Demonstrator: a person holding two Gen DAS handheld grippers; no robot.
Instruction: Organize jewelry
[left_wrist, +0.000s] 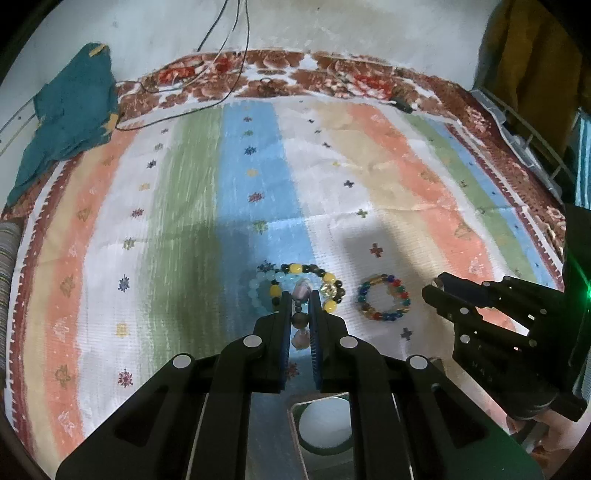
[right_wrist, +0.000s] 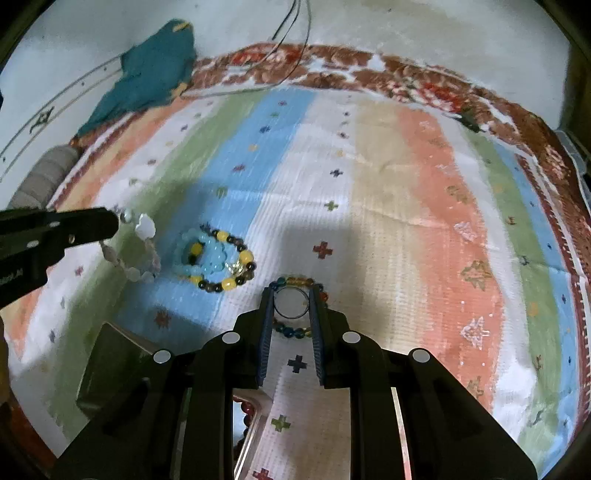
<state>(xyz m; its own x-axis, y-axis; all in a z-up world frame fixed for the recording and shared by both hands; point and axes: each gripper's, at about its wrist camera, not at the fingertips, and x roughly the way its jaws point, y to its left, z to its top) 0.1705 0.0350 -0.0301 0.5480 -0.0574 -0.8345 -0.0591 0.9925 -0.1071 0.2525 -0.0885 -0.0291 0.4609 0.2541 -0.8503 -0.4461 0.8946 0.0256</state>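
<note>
left tongs (left_wrist: 299, 295) pinch a half-hidden pale bracelet (right_wrist: 142, 254); right tongs (right_wrist: 291, 295) pinch a thin ring (right_wrist: 291, 303).

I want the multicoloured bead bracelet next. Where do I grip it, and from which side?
Pinch one stretch of the multicoloured bead bracelet, on the arc facing away from the yellow-and-dark bracelet. It lies flat on the striped cloth as an open loop, so it is probably best to come straight down, one jaw inside the loop and one outside.

Red beads (right_wrist: 246, 408) – half hidden behind tongs; box (right_wrist: 110, 369) cut off.
</note>
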